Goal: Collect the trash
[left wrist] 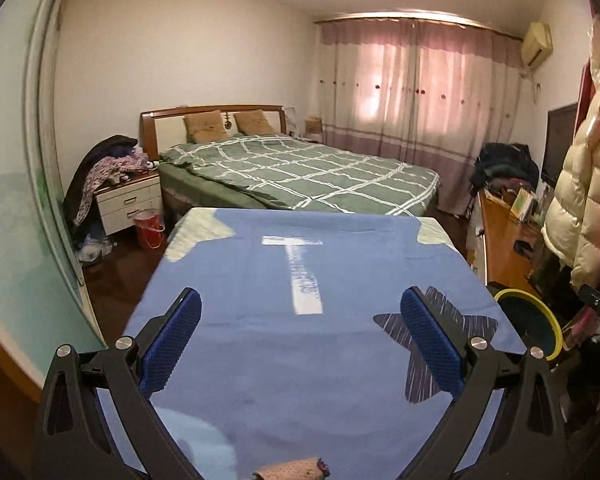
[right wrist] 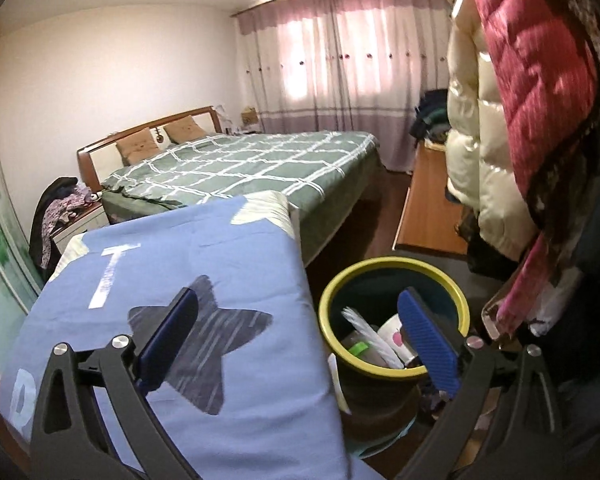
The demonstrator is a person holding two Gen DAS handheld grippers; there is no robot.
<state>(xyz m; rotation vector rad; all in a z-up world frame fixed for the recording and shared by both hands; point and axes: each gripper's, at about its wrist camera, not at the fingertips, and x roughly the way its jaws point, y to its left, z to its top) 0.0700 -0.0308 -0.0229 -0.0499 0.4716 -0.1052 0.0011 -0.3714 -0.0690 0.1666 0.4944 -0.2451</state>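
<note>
left gripper point(left wrist: 300, 344): fingers spread wide, nothing between them, touching nothing; hangs over the blue cloth.
left fingers point(left wrist: 172, 344): blue ribbed pads, clear of the cloth as far as I can tell.
right gripper point(right wrist: 300, 344): also spread wide and empty; left finger sits over the dark star, right finger over the bin mouth.
right fingers point(right wrist: 430, 344): blue pad overlaps the bin's rim at about 3 o'clock; contact, can't tell.
trash bin point(right wrist: 332, 292): dark tub, yellow-green rim, on the floor just beside the cloth's right edge; 4 o'clock in the left view point(left wrist: 550, 320).
trash in bin point(right wrist: 370, 334): white crumpled pieces, a white cup with a pink mark, something green; all inside, below the rim.
blue cloth point(left wrist: 260, 280): covers a raised flat surface; white letter T and a dark star point(right wrist: 208, 340) printed on it.
scrap point(left wrist: 296, 470): brownish woven bit on the cloth at 6 o'clock in the left view, half cut off by the frame; can't identify it.
bed point(left wrist: 300, 168): green checked cover, 12 o'clock beyond the cloth.
coats point(right wrist: 500, 120): cream and red puffers hang at 2 o'clock, crowding the space above the bin.
nightstand point(left wrist: 130, 204): 9 o'clock, clothes heaped on it, red bucket point(left wrist: 150, 228) beside it.
</note>
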